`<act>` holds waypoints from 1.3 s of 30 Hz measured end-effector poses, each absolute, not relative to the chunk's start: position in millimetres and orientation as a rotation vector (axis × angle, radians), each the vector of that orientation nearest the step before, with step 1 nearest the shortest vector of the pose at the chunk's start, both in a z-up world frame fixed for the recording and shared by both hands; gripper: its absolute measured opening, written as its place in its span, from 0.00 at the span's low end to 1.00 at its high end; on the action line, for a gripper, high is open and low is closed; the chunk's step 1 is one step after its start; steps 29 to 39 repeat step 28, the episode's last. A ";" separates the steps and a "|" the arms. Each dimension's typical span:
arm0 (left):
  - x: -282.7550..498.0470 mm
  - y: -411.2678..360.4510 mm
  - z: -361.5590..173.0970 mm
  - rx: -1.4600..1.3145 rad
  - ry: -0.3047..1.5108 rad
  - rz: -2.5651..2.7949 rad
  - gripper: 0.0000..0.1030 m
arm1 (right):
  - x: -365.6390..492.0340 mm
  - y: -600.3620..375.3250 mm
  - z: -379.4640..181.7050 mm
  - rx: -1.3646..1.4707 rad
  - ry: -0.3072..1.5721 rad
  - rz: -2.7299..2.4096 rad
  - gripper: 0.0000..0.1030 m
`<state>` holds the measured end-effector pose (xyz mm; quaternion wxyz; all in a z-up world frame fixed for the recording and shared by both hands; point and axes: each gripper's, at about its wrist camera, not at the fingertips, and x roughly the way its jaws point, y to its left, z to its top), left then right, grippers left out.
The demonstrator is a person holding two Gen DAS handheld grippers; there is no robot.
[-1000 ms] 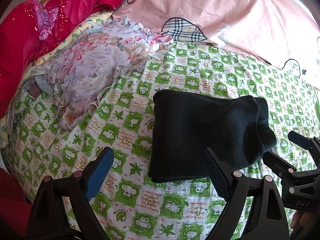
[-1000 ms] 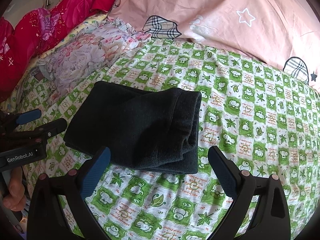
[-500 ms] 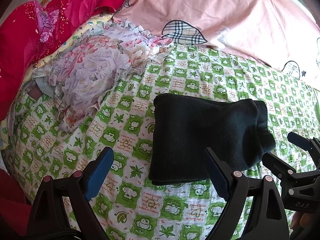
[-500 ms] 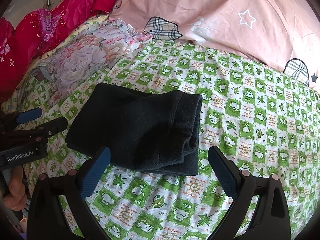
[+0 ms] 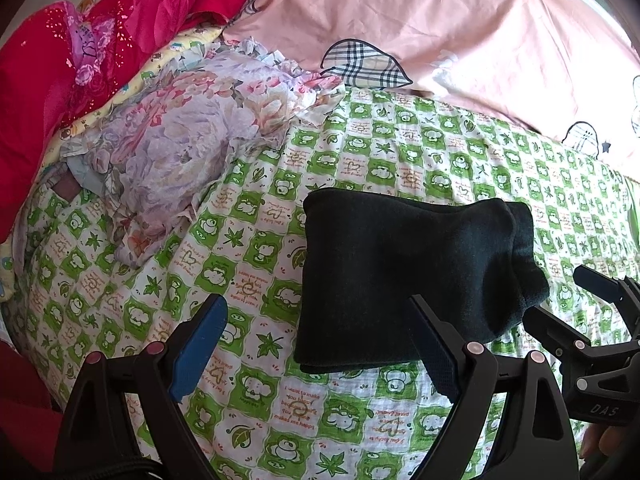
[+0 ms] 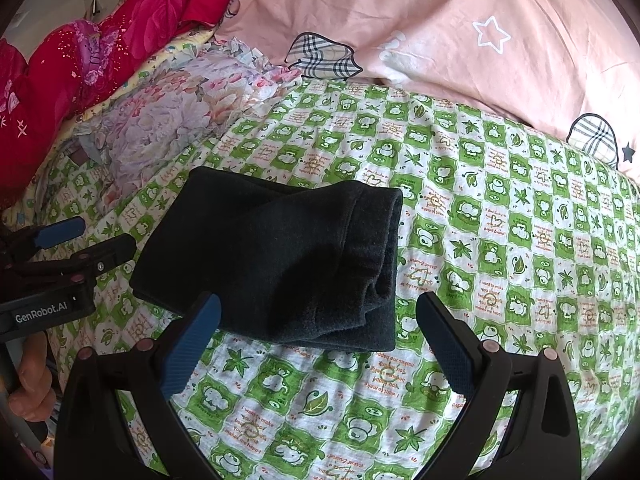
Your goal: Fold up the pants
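- Left gripper (image 5: 316,344): jaws spread wide, nothing between them. Blue pad on one finger, dark pad on the other; both hang over the bedsheet.
- Right gripper (image 6: 318,338): also wide open, empty.
- Folded pants (image 5: 404,276): dark, thick bundle lying flat on the green-and-white checked bedsheet (image 5: 248,272), w/ cartoon animals and leaves printed on it.
- Seen from the left gripper, pants sit just ahead and to the right; its right-hand finger overlaps the bundle's near edge in the view. Can't tell if it touches.
- Seen from the right gripper, pants (image 6: 288,256) are just ahead, a bit left of centre; its left finger tip overlaps the near edge. Rolled/thick end of the bundle points to the right side.
- The two grippers flank the pants: right one shows at the right edge of the left view, left one at the left edge of the right view, a hand (image 6: 34,384) gripping its handle.
- Farther ahead and left of both: crumpled floral cloth (image 5: 180,148), then a red quilt (image 5: 80,48).
- Straight ahead, beyond the pants: pink duvet (image 5: 460,32) w/ plaid patches.
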<state>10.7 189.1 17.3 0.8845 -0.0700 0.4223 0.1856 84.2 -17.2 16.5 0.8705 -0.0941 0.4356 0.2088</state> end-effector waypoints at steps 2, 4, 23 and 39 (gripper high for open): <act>11.3 188.8 17.5 -0.145 0.878 0.386 0.88 | 84.7 -18.0 15.6 -0.194 0.914 0.435 0.95; 11.2 188.7 17.4 -0.145 0.879 0.386 0.88 | 84.9 -18.2 15.2 -0.194 0.914 0.435 0.95; 12.7 187.2 18.7 -0.143 0.876 0.385 0.88 | 84.4 -18.6 16.5 -0.191 0.912 0.435 0.95; 12.9 188.4 18.5 -0.150 0.878 0.388 0.88 | 84.7 -20.7 17.5 -0.187 0.913 0.432 0.95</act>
